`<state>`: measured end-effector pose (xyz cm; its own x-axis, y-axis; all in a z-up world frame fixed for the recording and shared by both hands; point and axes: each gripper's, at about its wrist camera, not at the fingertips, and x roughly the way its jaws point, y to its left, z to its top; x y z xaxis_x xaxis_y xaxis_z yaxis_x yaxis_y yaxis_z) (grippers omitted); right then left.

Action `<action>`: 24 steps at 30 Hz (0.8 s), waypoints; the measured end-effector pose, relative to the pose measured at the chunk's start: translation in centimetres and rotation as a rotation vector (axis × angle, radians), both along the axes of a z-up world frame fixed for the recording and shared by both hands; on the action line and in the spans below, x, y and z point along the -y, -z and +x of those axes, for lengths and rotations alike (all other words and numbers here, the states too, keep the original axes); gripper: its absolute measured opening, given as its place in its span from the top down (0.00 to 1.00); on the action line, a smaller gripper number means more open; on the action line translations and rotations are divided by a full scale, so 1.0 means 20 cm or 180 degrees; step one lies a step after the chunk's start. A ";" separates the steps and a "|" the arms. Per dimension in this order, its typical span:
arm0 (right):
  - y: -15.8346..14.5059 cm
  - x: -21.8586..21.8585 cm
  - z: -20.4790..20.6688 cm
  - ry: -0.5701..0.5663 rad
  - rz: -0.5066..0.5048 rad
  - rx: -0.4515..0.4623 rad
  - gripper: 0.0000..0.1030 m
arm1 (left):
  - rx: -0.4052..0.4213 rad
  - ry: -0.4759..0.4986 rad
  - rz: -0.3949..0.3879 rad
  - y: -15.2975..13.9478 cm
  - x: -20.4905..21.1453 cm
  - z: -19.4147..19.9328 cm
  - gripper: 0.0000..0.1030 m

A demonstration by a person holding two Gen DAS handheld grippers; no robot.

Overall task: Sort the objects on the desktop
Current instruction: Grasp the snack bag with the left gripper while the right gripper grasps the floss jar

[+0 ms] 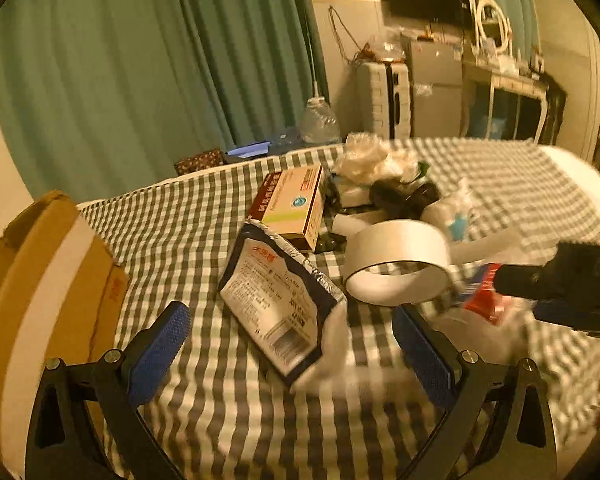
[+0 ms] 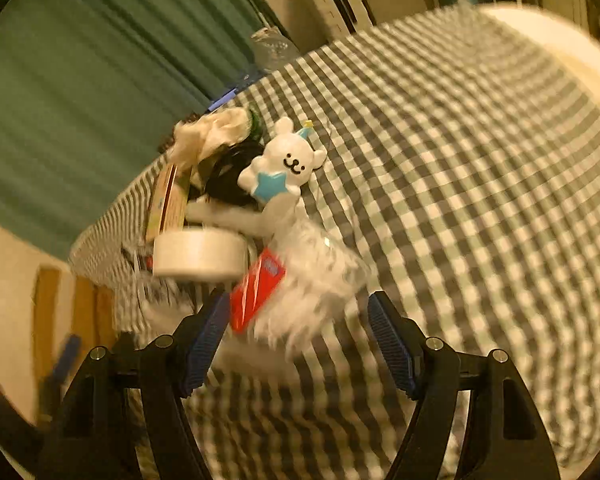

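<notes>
Checked cloth: grey-and-white cloth [image 1: 204, 216] covers the table across the middle and lower part of both views; I see it smeared by motion blur on the right of each.
Left gripper: my left gripper [image 1: 290, 342] sits at the bottom of the left wrist view, jaws spread wide, blue pads [image 1: 160, 354] apart and pressing on nothing.
Foil pouch: a dark pouch with a white printed label [image 1: 278, 304] lies flat on the cloth in the centre of the left view, its lower end between my left jaws; I cannot tell whether either pad touches it.
Tape roll: a white tape roll [image 1: 396, 266] rests right of centre, just beside the pouch.
Medicine box: a tan and red box [image 1: 290, 204] lies above the pouch, its near end just beside the pouch's top edge.
Right gripper: my right gripper [image 2: 300, 340] is at the bottom of the right wrist view, jaws released and wide, nothing clamped.
Red packet: a red packet in clear crinkled wrap [image 2: 260, 288] lies just beyond the right jaws, blurred, close to the left pad.
Bear figure: a white bear figure holding a blue star [image 2: 284, 164] lies upper centre of the right view, against a dark tangled thing I cannot make out.
Cardboard box: a brown box [image 1: 48, 280] stands at the left edge of the left view.
Curtain: green curtain [image 1: 120, 60] fills the upper left.
</notes>
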<state>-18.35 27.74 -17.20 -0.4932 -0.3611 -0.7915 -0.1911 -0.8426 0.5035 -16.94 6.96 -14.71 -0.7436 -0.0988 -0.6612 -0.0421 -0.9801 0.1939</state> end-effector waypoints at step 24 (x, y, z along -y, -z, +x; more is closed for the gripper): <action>-0.34 0.17 0.22 -0.0293 0.0348 -0.0633 0.39 | 0.0172 -0.0256 0.0512 -0.27 0.28 0.12 0.90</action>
